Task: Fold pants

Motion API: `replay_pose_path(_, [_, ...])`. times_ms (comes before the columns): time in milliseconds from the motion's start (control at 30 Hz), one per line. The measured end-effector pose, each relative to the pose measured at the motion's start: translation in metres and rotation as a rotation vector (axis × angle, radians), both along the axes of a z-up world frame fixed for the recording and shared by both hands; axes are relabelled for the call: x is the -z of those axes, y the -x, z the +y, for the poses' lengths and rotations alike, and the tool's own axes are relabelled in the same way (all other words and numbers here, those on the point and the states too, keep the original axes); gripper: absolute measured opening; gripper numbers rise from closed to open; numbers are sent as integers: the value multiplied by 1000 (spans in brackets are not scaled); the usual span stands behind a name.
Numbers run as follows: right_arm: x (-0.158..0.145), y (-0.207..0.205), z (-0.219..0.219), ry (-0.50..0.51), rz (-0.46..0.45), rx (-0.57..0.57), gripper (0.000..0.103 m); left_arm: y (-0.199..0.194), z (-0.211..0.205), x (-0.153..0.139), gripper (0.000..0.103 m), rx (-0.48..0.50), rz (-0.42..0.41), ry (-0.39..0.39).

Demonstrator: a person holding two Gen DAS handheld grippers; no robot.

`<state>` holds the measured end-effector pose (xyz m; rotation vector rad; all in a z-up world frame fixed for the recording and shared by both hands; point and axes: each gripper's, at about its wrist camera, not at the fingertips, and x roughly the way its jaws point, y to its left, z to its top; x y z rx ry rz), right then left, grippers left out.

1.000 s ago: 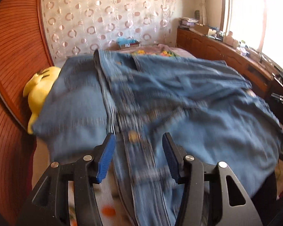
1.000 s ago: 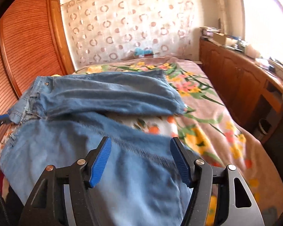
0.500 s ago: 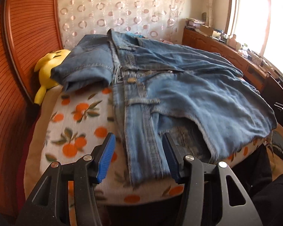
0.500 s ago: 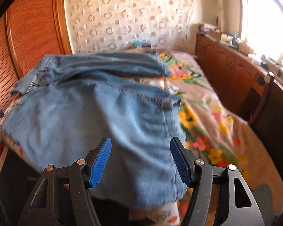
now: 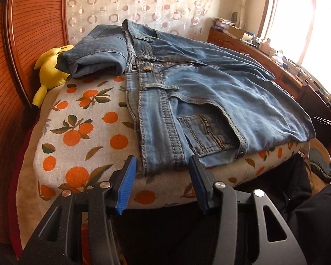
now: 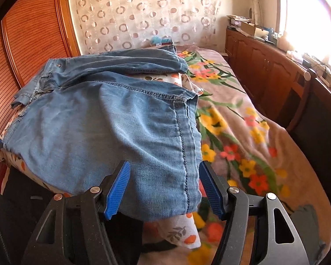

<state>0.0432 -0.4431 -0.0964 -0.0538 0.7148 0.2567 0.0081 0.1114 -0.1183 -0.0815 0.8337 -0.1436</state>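
Blue jeans (image 5: 209, 84) lie folded across the bed, with the waistband and metal button (image 5: 147, 68) towards the left. My left gripper (image 5: 162, 161) sits at the bed's near edge. Its jaws are closing, and the waistband's end (image 5: 163, 150) lies between the blue fingertips with no pad pressing on it. In the right wrist view the leg hem (image 6: 165, 176) hangs over the bed's edge. My right gripper (image 6: 164, 165) is open, one finger on each side of that hem. A second leg (image 6: 132, 63) lies folded behind.
A yellow plush toy (image 5: 48, 66) leans on the ribbed wooden panel (image 5: 13, 77) at the left. An orange-print sheet (image 5: 88, 121) covers the bed under the jeans, and a floral blanket (image 6: 231, 121) lies to the right. Wooden cabinets (image 6: 264, 66) line the window side.
Both grippers have drawn back to the bed's near edge, so more of the jeans and sheet shows. The left jaws have narrowed a little. The right jaws keep the same width.
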Motion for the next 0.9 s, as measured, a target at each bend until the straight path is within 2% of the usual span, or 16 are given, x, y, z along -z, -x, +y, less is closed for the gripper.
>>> replay_pose_path(100, [1, -1, -2, 1, 0, 6, 67, 0, 0, 0, 39, -3, -4, 9])
replay_pose_path(233, [-2, 2, -11, -9, -19, 39, 67, 0, 4, -2, 17, -3, -27, 61])
replay_pose_path(267, [-3, 2, -13, -13, -22, 43, 67, -1, 2, -3, 16, 2, -30, 59])
replay_pose_path(300, [-3, 3, -14, -10, -24, 43, 67, 0, -3, -6, 6, 0, -41, 31])
replay_pose_path(333, [-4, 4, -14, -2, -26, 41, 67, 1, -6, -9, 2, -5, -54, 8])
replay_pose_path(467, [-1, 10, -15, 11, -14, 19, 67, 5, -6, -31, 1, -12, -116, 47])
replay_pose_path(600, [5, 14, -19, 2, 16, -7, 67, 3, -13, -48, 1, 15, -146, 27])
replay_pose_path(700, [8, 15, -18, 9, 35, -31, 67, -2, -17, -46, 1, 20, -133, -6])
replay_pose_path(900, [19, 4, -18, 16, 120, -86, 67, -3, -14, -33, 1, 6, -92, 13])
